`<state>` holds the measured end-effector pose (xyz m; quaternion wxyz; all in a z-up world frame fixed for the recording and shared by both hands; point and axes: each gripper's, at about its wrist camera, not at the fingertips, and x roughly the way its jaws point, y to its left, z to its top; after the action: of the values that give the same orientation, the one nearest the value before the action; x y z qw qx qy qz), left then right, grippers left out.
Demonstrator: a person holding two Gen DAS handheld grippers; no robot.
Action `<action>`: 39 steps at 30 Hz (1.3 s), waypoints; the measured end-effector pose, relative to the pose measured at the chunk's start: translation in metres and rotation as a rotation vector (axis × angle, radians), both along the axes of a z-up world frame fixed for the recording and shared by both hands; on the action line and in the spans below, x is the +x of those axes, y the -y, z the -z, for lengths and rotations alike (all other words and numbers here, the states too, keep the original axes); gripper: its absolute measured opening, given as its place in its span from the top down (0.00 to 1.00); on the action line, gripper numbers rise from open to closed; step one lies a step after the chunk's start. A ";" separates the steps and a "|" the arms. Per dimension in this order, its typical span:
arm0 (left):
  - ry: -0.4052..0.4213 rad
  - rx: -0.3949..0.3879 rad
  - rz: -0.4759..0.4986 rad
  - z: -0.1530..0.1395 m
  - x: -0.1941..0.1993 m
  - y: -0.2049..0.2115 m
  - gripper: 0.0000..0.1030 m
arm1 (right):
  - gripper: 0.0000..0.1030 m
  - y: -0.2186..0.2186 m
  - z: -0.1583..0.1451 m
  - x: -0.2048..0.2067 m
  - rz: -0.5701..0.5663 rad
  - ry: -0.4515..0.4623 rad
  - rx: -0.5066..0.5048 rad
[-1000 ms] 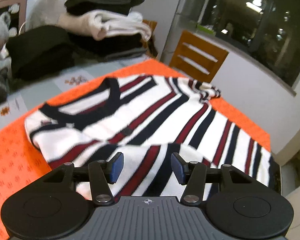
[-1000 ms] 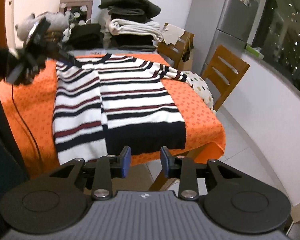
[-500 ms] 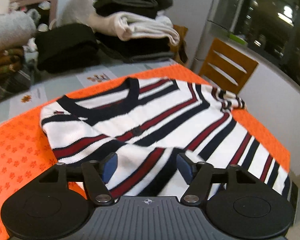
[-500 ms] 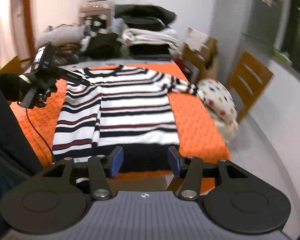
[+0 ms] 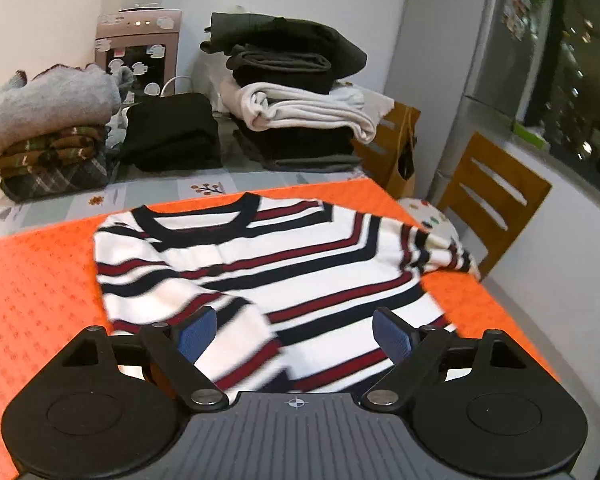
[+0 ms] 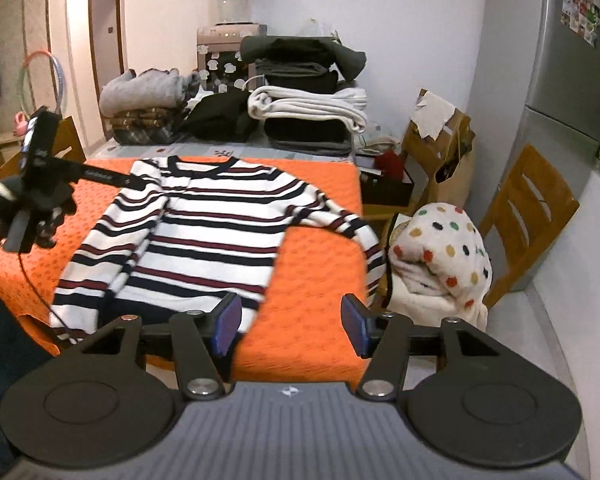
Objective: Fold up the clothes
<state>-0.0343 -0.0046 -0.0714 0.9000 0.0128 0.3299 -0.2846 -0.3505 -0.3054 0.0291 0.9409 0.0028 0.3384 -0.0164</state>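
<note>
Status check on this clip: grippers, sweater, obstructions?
Left gripper, right gripper open, jaws just widened, empty. Striped sweater flat, one sleeve folded in, other hanging off edge. Nothing blocking.

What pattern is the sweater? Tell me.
White with navy and dark red stripes, navy collar; the sweater shows best in the right wrist view.

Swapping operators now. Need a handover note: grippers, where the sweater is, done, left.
Left gripper: open, jaws just widened, nothing held, above the sweater's near side.
Right gripper: open, jaws just widened, nothing held, off the near table edge.
Striped sweater: flat on the orange cloth, one sleeve folded onto the body, other sleeve hanging off the far side.
Left: fold that sleeve in, then the body.
</note>
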 end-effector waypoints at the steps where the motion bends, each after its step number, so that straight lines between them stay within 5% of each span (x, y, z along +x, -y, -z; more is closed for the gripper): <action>1: 0.007 0.000 -0.009 -0.001 -0.004 0.009 0.16 | 0.39 0.013 0.000 0.001 -0.009 0.001 0.002; 13: 0.018 -0.031 -0.200 -0.002 -0.020 0.129 0.16 | 0.38 0.154 -0.002 0.080 -0.278 -0.007 0.008; 26: 0.057 0.023 -0.448 -0.008 -0.023 0.196 0.16 | 0.38 0.263 0.011 0.206 -0.520 -0.011 0.093; 39: 0.081 0.041 -0.882 -0.022 -0.078 0.264 0.16 | 0.38 0.304 0.014 0.340 -1.036 -0.059 0.093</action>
<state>-0.1119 -0.2686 -0.0493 0.9471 -0.1004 0.2739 0.1341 -0.0108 -0.6097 0.0147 0.8146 -0.1237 0.3222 0.4661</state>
